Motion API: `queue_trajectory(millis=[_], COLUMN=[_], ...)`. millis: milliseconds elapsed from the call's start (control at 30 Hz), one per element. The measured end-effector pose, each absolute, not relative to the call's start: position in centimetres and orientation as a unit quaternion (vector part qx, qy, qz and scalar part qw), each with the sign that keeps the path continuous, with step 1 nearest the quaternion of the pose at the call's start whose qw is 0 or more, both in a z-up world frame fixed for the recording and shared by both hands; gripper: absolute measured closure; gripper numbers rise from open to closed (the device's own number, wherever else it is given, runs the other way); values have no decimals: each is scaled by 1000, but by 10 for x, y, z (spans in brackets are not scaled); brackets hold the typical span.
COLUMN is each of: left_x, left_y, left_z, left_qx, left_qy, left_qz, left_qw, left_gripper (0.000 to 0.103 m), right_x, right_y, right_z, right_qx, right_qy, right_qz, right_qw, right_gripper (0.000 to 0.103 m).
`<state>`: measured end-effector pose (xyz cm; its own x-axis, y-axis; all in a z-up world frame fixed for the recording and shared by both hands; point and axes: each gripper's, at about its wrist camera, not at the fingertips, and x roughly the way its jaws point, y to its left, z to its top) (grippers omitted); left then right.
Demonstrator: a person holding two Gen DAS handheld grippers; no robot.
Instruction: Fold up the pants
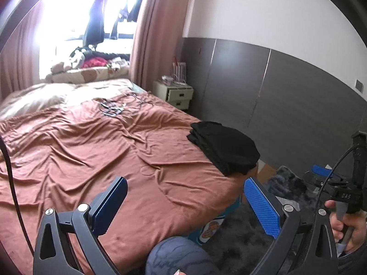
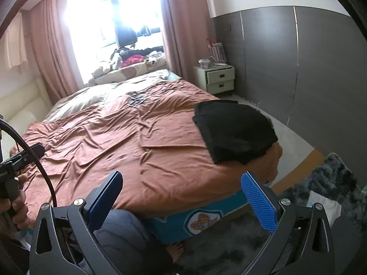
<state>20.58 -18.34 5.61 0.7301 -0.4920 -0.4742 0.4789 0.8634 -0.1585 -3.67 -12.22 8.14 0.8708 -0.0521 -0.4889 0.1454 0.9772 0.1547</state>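
From the left wrist view, the black pants [image 1: 223, 147] lie as a compact, layered stack at the bed's [image 1: 91, 151] right edge, close to its near right corner, one end just overhanging. Judging by that, the folding looks complete or nearly so; what remains, if anything, is to square the stack, and the best way would be to press lightly on top and nudge it inward from the edge so it cannot slide off. The left gripper [image 1: 185, 202] hangs above the near edge of the bed, spread wide, holding nothing and touching nothing, well short of the pants. The right gripper [image 1: 323, 171] shows at the far right in the person's hand [image 1: 344, 226], off the bed; how it stands cannot be told from here.

From the right wrist view, the pants [image 2: 234, 130] sit by the same right edge, neatly stacked, with a slight drape over the side. The right gripper [image 2: 183, 198] is spread wide and empty, above the near edge, apart from the cloth. The left gripper [image 2: 25, 155] appears at the left border, over the bedspread.
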Motion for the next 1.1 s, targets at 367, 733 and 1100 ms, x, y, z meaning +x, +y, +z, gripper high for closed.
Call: queue_trajectory(millis=[367,733,1100], left_x=[148,100,69], left_y=[-142,-108,-85], left_z=[52,42,17], left_qx=[-12,-8,-12], left_qy=[221,198,194], left_qz=[-220,-176,-149], left_qw=[950,964,969], left_gripper=[0,0,0], right_x=[-66,-80,-94], right_y=[-95,-59,-19], right_z=[75,55,34], right_qx=[91,61,45], right_qy=[227,218,209], right_qz=[-37,-41,-33], right_qw=[969,973,976], right_gripper=[0,0,0])
